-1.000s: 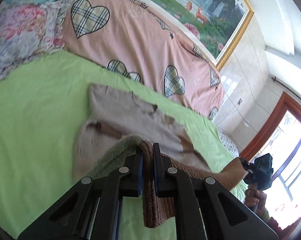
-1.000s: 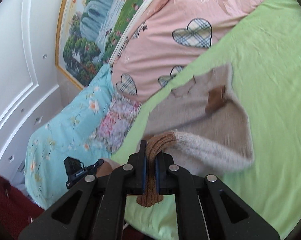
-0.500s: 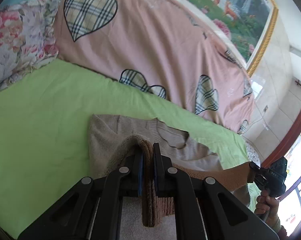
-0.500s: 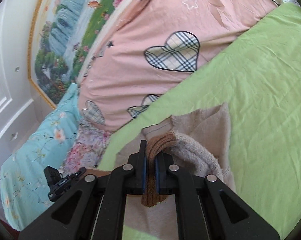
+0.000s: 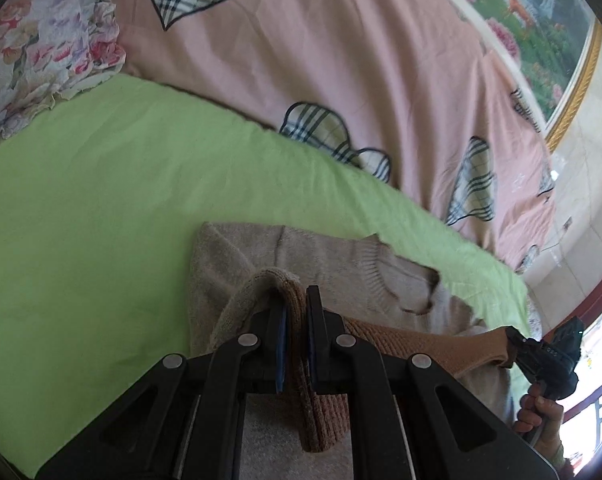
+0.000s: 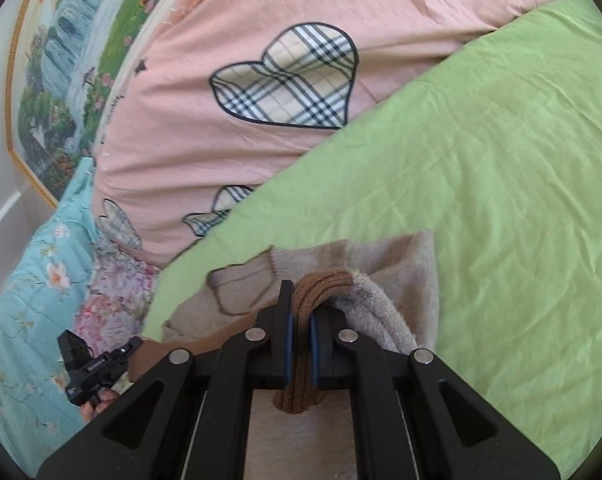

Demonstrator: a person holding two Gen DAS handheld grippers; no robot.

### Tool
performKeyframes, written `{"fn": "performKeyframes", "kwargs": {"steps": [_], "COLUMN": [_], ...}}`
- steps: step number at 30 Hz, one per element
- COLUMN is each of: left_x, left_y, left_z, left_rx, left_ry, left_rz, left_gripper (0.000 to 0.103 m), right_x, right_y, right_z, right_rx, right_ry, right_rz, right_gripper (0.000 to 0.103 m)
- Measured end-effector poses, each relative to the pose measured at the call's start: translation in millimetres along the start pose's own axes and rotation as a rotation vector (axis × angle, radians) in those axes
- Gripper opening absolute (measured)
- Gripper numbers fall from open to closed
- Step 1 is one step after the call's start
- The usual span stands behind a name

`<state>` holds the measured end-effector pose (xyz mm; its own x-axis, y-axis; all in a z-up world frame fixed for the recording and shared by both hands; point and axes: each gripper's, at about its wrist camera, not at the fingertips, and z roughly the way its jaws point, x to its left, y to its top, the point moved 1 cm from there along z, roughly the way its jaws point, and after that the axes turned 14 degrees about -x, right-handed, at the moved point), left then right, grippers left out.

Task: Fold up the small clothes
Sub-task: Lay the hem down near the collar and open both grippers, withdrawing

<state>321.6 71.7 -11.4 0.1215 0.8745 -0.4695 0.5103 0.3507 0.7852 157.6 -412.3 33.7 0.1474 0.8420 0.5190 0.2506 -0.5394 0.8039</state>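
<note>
The left gripper (image 5: 295, 312) has its fingers pressed onto the brown ribbed hem (image 5: 413, 344) of a small beige knit sweater (image 5: 333, 256), with a bunched end of that hem hanging down behind the pads. The right gripper (image 6: 301, 308) pinches the same brown band (image 6: 321, 282) at its other corner, so the hem runs taut between the two. Ahead of both sets of fingers the sweater's upper half lies flat on the green bedsheet (image 5: 101, 200), its round neckline (image 5: 397, 280) just beyond the left fingertips. Farther ahead lies a pink quilt with plaid hearts (image 6: 285, 80); past the left fingers to their left is a floral pillow (image 5: 41, 40). Small white lettering on the left gripper's body in the right view is too tiny to read.
</note>
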Motion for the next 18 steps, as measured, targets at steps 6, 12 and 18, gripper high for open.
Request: {"fn": "performKeyframes", "kwargs": {"steps": [6, 12, 18], "left_x": [6, -26, -80], "left_y": [-20, -57, -100], "left_z": [4, -56, -57], "left_rx": [0.064, 0.103, 0.201], "left_ry": [0.008, -0.127, -0.224], "left_rz": [-0.018, 0.013, 0.137], "left_gripper": [0.012, 0.024, 0.038], "right_x": [-18, 8, 67], "right_y": [-14, -23, -78], "right_z": [3, -48, -32], "right_rx": [0.051, 0.008, 0.215], "right_ry": [-0.07, -0.01, 0.127], "right_rz": [0.06, -0.008, -0.22], "right_gripper": [0.017, 0.044, 0.044]}}
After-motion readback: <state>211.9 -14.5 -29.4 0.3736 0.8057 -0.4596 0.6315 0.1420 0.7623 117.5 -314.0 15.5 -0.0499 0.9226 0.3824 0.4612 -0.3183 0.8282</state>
